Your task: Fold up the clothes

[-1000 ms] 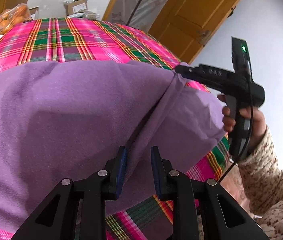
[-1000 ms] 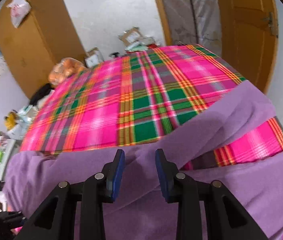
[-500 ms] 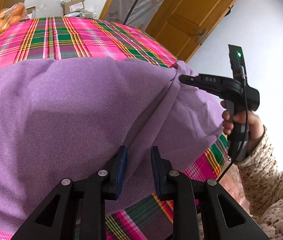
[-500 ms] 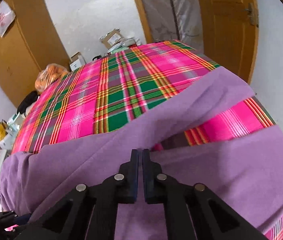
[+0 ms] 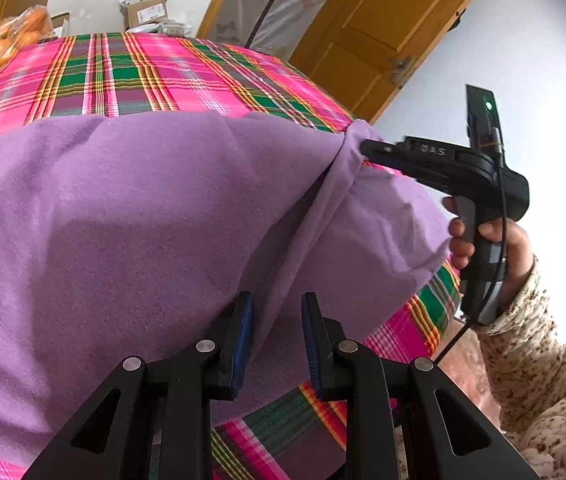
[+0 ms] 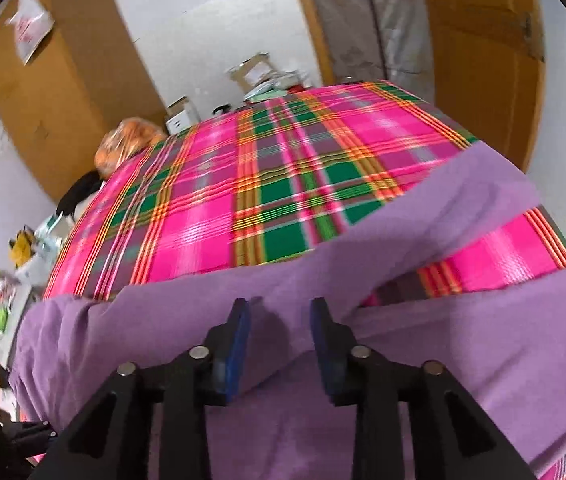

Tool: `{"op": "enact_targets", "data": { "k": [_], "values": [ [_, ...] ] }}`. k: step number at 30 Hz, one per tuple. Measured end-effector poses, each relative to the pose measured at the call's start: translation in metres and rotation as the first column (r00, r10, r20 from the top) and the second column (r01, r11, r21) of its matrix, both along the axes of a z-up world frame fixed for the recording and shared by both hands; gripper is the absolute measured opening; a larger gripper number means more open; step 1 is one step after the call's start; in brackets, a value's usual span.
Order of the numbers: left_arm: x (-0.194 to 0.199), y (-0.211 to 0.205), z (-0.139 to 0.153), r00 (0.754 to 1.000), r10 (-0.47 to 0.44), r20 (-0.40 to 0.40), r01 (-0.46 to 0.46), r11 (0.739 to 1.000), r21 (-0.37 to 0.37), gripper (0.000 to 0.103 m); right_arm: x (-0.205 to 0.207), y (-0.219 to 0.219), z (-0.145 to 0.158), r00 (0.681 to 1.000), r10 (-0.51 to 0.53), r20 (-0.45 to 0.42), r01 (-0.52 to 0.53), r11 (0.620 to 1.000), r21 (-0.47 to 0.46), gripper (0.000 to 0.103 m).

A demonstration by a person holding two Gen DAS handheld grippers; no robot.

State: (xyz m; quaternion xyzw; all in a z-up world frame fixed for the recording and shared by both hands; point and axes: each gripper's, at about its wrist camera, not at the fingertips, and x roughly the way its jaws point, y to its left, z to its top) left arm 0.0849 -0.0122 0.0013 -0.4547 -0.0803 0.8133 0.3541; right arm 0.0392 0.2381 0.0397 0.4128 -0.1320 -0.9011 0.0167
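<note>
While your left tool (image 5: 275, 334) gapes over the purple garment (image 5: 131, 216), nothing is gripped; your right tool (image 6: 279, 336) is released too. Both hover near the bed's (image 6: 219, 216) edge.

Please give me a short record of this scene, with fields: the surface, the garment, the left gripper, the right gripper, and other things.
surface: pink and green plaid cloth
garment: purple garment spread over the near part, a sleeve-like strip running toward the far side
left gripper: open, fingers either side of a fabric ridge
right gripper: open, just above the purple fabric
other things: orange bag at the far corner; wooden door
</note>
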Motion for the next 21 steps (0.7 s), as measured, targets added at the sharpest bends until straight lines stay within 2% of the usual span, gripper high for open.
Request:
{"op": "enact_targets", "data": {
  "k": [6, 8, 11, 13, 16, 21],
  "values": [
    [0.005, 0.006, 0.001, 0.999, -0.048, -0.005, 0.048, 0.999, 0.005, 0.024, -0.006, -0.016, -0.007, 0.999, -0.025, 0.028, 0.024, 1.000, 0.020, 0.038],
    [0.007, 0.005, 0.000, 0.998, -0.055, -0.004, 0.055, 0.998, 0.007, 0.024, -0.004, -0.018, -0.008, 0.998, -0.052, 0.024, 0.051, 0.997, 0.057, 0.038],
    [0.010, 0.003, 0.001, 0.998, -0.063, -0.005, 0.063, 0.998, 0.010, 0.024, -0.001, -0.010, -0.010, 0.997, -0.077, 0.029, 0.076, 0.996, 0.037, 0.037],
    [0.010, 0.001, 0.000, 0.998, -0.064, -0.002, 0.064, 0.998, 0.017, 0.024, 0.003, -0.003, -0.012, 0.995, -0.093, 0.027, 0.092, 0.995, 0.030, 0.024],
    [0.009, 0.000, -0.001, 0.998, -0.064, 0.004, 0.064, 0.998, 0.025, 0.024, 0.009, 0.003, -0.013, 0.994, -0.105, 0.019, 0.104, 0.994, 0.042, 0.011],
    [0.008, -0.003, -0.001, 0.998, -0.061, 0.009, 0.061, 0.998, 0.028, 0.024, 0.016, 0.009, -0.017, 0.994, -0.110, 0.023, 0.109, 0.994, 0.032, 0.008]
  ]
}}
